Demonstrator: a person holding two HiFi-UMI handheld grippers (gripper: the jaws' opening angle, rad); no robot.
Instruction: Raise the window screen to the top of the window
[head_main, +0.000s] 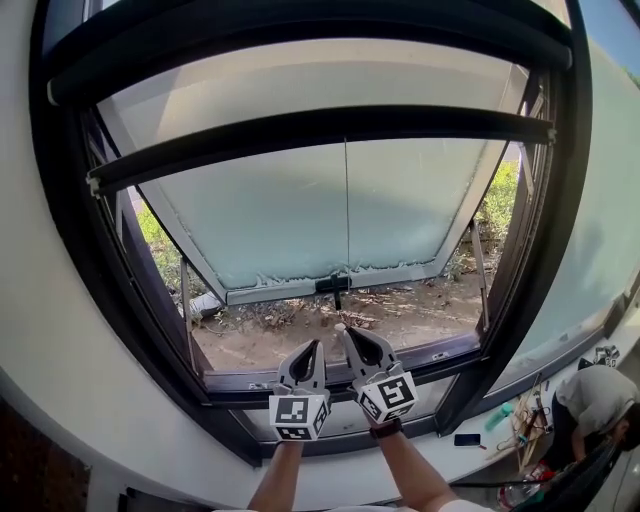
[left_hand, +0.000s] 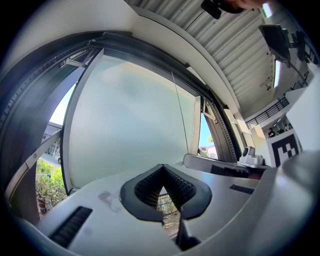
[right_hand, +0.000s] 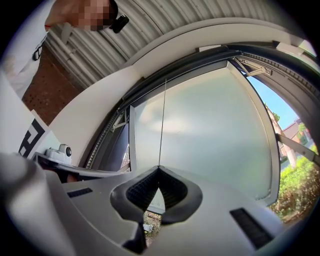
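Screen (head_main: 300, 85): sheer panel in the upper part of the window (head_main: 60, 250), long axis level, its black bottom bar (head_main: 320, 125) lying crosswise. Thin cord (head_main: 346, 200) runs straight down from the bar to the right gripper (head_main: 342, 328), whose jaws pinch it. Left gripper (head_main: 317, 343) is beside it, jaws together, empty.

Black window frame (head_main: 560, 200) around a frosted, pale grey-green pane (head_main: 290, 220) — brown soil (head_main: 400, 315) below centre, green plants (head_main: 155, 240) at left. Grey left gripper (head_main: 313, 346) and right gripper (head_main: 343, 330) — black-and-white square markers.
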